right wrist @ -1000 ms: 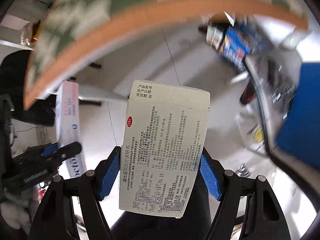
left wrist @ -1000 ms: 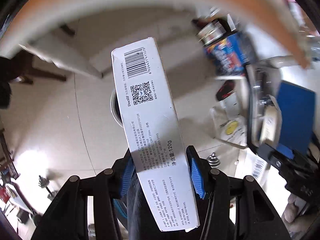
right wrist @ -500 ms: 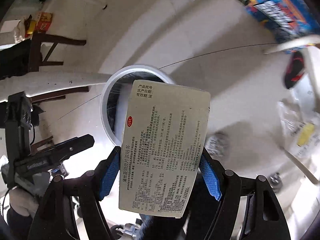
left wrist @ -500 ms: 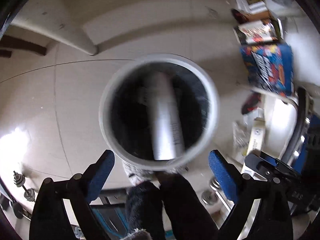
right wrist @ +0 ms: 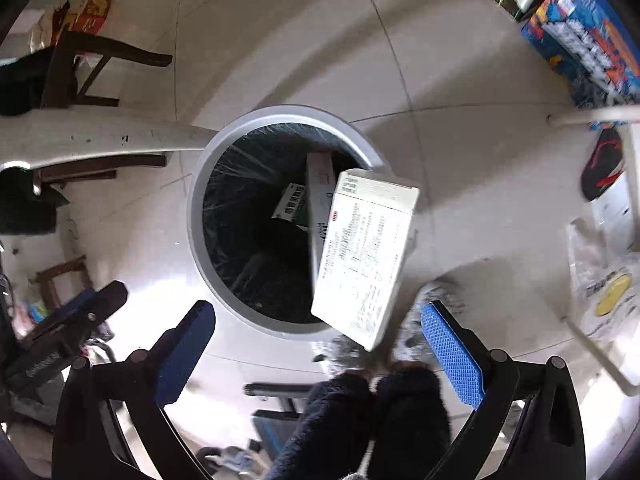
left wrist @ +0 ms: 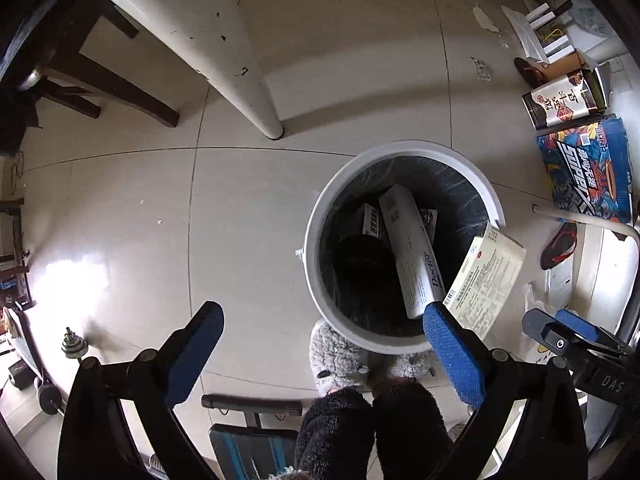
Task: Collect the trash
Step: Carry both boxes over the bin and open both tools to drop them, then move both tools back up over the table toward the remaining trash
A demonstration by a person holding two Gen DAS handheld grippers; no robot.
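My rig: black frames, blue pads

Both my left gripper (left wrist: 322, 354) and right gripper (right wrist: 318, 352) have black linkage arms with round silver-grey pivot screws and blue cross-hatched fingers (right wrist: 452, 358). My legs (left wrist: 372, 432) wear dark fuzzy trousers; grey fluffy slippers (left wrist: 336, 356) below.

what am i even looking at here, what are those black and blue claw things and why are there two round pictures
Each picture comes from a fisheye camera mounted on a hand-held gripper a person carries. One looks along the left hand-held gripper, the other along the right hand-held gripper. Both are open and hold nothing. Below them stands a white bin on the tiled floor. A long box leans inside it, and a cream box is in mid-air at the rim, apparently falling in.
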